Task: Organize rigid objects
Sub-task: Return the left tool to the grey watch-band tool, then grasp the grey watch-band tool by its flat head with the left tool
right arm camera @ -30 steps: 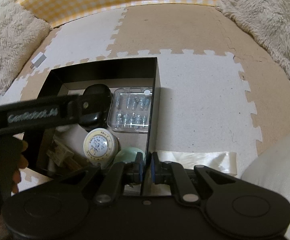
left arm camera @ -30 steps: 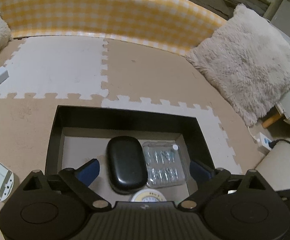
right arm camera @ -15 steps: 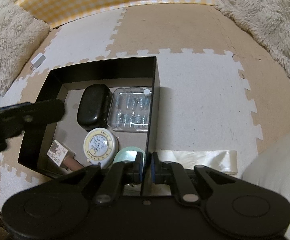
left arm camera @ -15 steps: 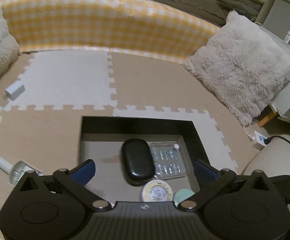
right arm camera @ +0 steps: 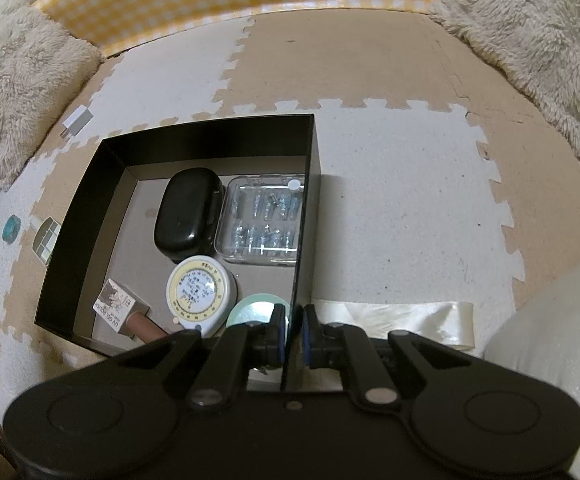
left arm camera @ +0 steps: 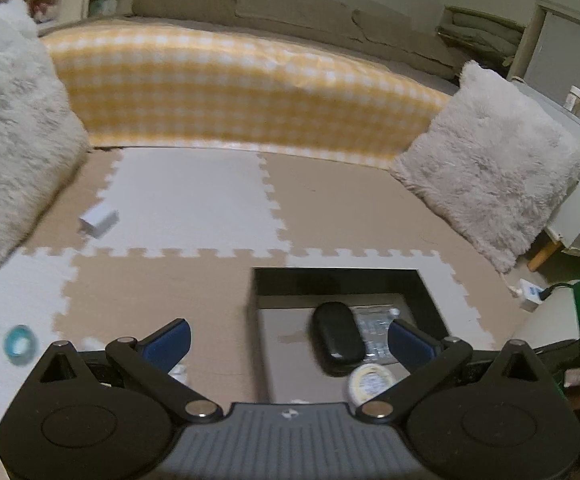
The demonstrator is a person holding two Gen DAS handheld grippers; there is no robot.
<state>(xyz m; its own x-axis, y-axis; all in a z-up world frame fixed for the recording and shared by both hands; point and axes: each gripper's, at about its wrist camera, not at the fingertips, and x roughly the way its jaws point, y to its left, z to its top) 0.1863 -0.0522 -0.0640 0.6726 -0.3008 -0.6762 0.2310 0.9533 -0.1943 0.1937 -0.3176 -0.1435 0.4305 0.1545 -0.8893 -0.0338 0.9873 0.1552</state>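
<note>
The black box (left arm camera: 336, 278) lies on the foam mat (left arm camera: 169, 280) to the lower right in the left wrist view, open at the top. The left gripper (left arm camera: 287, 340) hangs above its left wall with the blue fingers (left arm camera: 167, 340) spread wide and nothing between them. One finger is over the bare mat left of the box, the other over the box's inside. In the box lie a black oval case (left arm camera: 337, 338), a clear plastic case (left arm camera: 374, 332) beside it, and a round white tape measure (left arm camera: 370, 384) nearer the camera. On the mat, well apart from the gripper, are a white adapter (left arm camera: 99, 224) and a small teal ring (left arm camera: 18, 345). The picture is blurred.

In the right wrist view the right gripper (right arm camera: 292, 332) is closed on the box's (right arm camera: 89, 200) right wall, near its close corner; the thin wall stands between the two pads. Inside are the black oval case (right arm camera: 187, 216), the clear plastic case (right arm camera: 265, 220) against the right wall, the tape measure (right arm camera: 199, 294), a pale green round lid (right arm camera: 255, 312) just beside the gripper, and a nail polish bottle (right arm camera: 119, 308) at the near left. Outside the left wall lie a small grey-white palette (right arm camera: 45, 238) and the teal ring (right arm camera: 11, 228).
</note>
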